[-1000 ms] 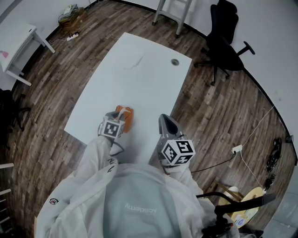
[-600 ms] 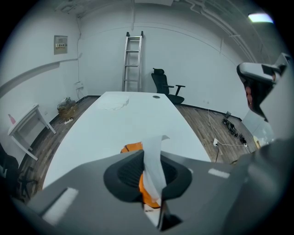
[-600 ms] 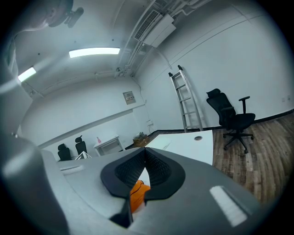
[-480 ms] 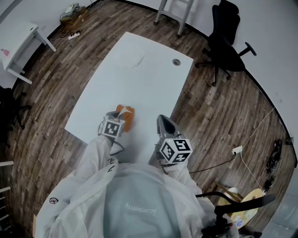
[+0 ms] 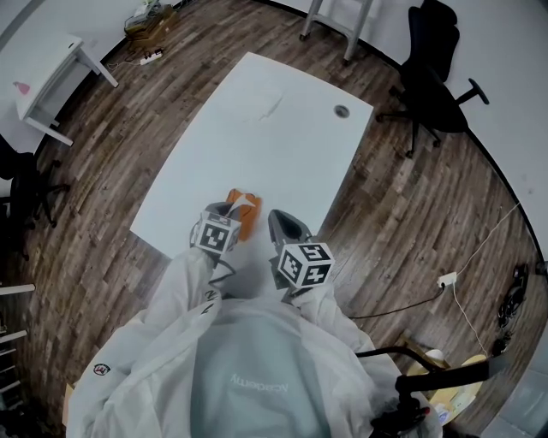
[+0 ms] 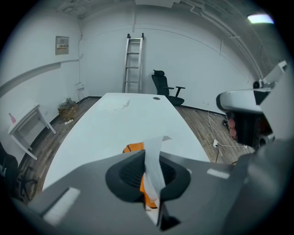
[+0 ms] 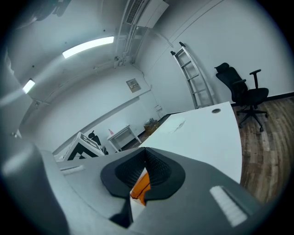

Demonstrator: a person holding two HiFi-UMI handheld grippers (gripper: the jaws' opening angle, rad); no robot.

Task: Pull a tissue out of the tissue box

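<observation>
An orange tissue box lies near the front edge of the white table. My left gripper stands over it, pointing steeply down. Its jaws have just been closing and are shut on a white tissue, which rises as a strip from the box between the pads of the left gripper. My right gripper hovers just right of the box with its jaws shut and nothing held. In the right gripper view, the box shows orange past the right gripper.
A black office chair and a ladder stand beyond the table's far end. A small white side table is at far left. The tabletop has a round cable hole. A white cable runs across the wood floor at right.
My right gripper has moved left and down toward the tissue box. The left gripper has stayed over the box. The head view has shifted slightly.
</observation>
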